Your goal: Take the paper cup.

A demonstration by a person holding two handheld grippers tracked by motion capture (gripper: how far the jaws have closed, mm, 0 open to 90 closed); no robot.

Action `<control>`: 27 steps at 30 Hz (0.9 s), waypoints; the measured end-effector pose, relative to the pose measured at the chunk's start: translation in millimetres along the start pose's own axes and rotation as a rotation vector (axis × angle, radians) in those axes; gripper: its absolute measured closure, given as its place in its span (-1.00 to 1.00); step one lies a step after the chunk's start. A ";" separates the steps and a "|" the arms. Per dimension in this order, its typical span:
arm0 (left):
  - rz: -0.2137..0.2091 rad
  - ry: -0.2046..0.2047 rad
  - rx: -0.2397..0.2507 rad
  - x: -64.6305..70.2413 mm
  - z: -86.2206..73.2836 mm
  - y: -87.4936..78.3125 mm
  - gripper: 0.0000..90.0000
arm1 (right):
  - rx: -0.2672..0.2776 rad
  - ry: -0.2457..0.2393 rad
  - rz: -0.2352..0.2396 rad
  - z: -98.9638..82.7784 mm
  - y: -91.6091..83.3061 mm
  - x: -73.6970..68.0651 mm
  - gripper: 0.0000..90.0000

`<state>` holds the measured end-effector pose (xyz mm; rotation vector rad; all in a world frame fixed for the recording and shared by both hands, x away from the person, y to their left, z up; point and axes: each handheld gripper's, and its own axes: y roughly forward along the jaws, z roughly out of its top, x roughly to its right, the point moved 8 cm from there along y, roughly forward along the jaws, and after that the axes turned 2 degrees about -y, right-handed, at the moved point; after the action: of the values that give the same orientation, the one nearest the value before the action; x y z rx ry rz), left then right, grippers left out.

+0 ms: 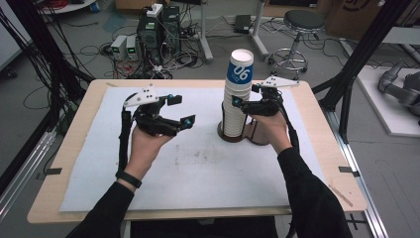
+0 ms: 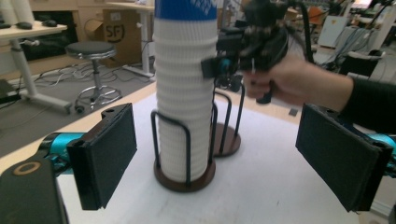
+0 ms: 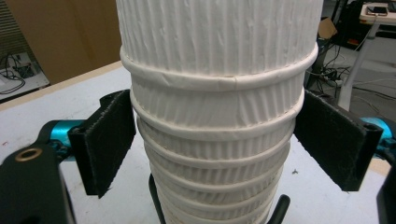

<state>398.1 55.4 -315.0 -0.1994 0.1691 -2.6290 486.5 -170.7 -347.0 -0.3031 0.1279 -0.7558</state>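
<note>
Cup stack (image 1: 236, 101) sitting in a wire holder (image 2: 185, 179), right gripper (image 1: 246, 97) pinching it, left gripper (image 1: 181, 110) spread and off to the side.

I'm seeing the stack of white ribbed paper cups standing upright right of the middle of the white mat (image 1: 198, 163), its top cup banded blue. I'm holding the right gripper at the stack's upper half, and in the right gripper view the pads (image 3: 109, 140) are pressing on the ribbed wall from both sides. A second, empty wire holder (image 2: 228, 140) is standing just behind the first. I'm keeping the left gripper well apart from the stack, raised over the mat, jaws wide with nothing between them. A wooden table (image 1: 89, 99) is carrying the mat; a stool (image 1: 302, 22) is standing on the floor beyond.
</note>
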 end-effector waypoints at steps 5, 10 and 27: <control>-0.003 0.000 0.013 -5.4 26.6 17.6 -0.73 | 0.000 0.003 0.001 -0.1 -0.1 -0.1 -0.69; -0.004 -0.005 0.023 -10.5 56.1 39.4 -0.73 | 0.000 0.003 0.001 -0.1 -0.4 0.0 -0.69; -0.058 -0.058 0.009 -20.5 102.7 105.2 -0.72 | 0.003 -0.002 0.000 0.2 0.0 -0.1 -0.69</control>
<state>482.7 -34.7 -232.9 -0.2807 0.1330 -2.6771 486.4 -170.7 -346.8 -0.3006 0.1251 -0.7557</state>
